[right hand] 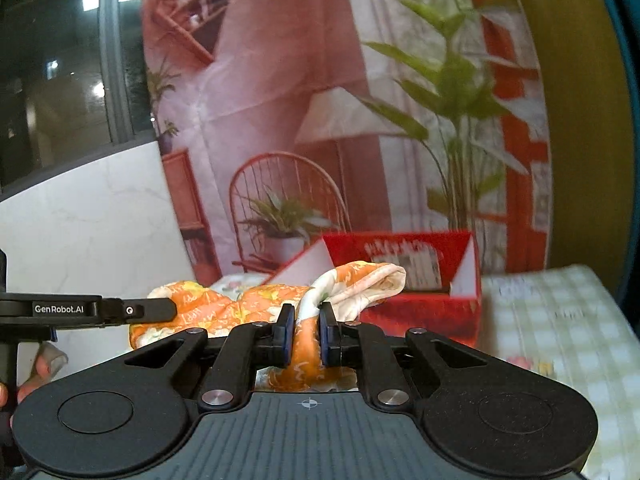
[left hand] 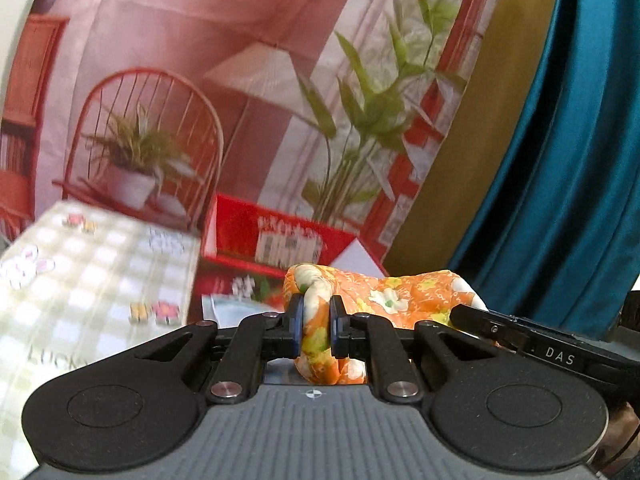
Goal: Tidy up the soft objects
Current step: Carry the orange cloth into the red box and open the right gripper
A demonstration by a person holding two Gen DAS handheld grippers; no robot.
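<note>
the right gripper [right hand: 307,336] has its fingers [right hand: 285,334] pressed on a bunched fold of the orange flowered cloth [right hand: 224,308]. the cloth stretches to the left, where the left gripper [right hand: 160,310] comes in from the side and touches it. behind the cloth stands an open red box [right hand: 424,304]. a green checked cover [right hand: 560,320] lies to the right. a printed backdrop [right hand: 320,120] hangs behind.

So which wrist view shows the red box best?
The right wrist view: the red box sits near centre, open, with both white end flaps and its printed inner wall visible behind the orange floral cloth. In the left wrist view the box is blurrier, its lower right part behind the cloth.
</note>
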